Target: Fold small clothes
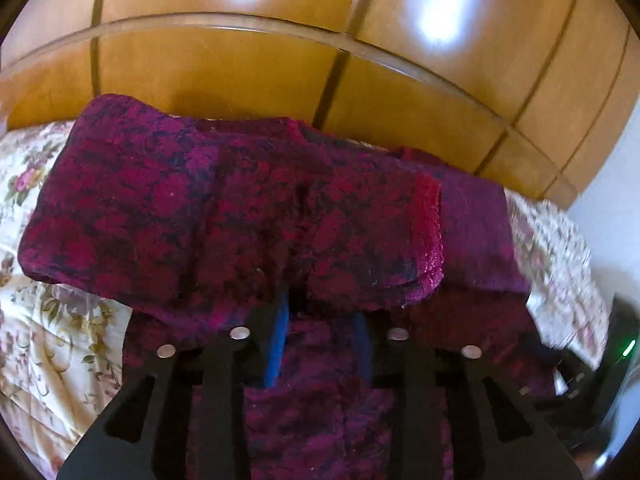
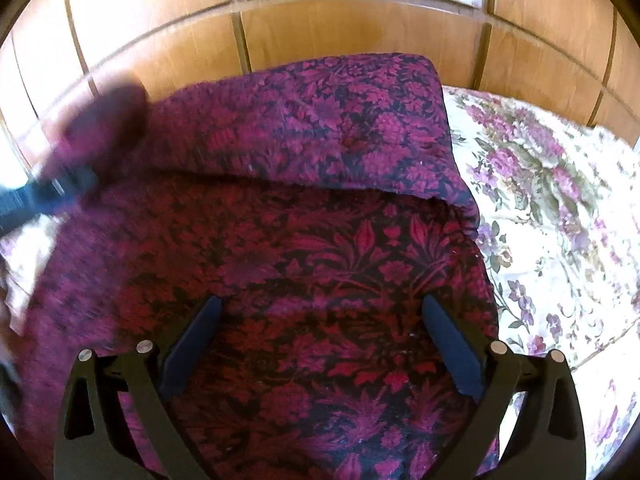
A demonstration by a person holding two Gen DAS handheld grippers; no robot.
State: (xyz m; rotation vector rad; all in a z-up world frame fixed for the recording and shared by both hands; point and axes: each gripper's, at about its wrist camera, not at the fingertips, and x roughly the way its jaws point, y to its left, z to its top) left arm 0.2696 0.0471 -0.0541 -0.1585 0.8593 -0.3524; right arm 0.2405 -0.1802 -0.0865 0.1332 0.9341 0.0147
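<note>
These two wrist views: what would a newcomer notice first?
The magenta floral garment fills the middle of both views, lying on a pale flowered bedspread before a glossy wooden wardrobe. The right gripper hangs wide open above it; the left gripper has cloth draped over its fingertips.

Low in the left wrist view sits the left gripper (image 1: 322,344): matte black frame, flat arms with long cut-out slots, four round silver rivets in a row, and bright blue pads lining its fingers (image 1: 278,340). Over to the right wrist view now, where the right gripper (image 2: 320,346) shows the same build (black curved arms, slotted windows), two silver rivets on each side and dark navy pads (image 2: 192,350). At the left edge, a blurred dark bar with a blue patch: too smeared to make out.
</note>
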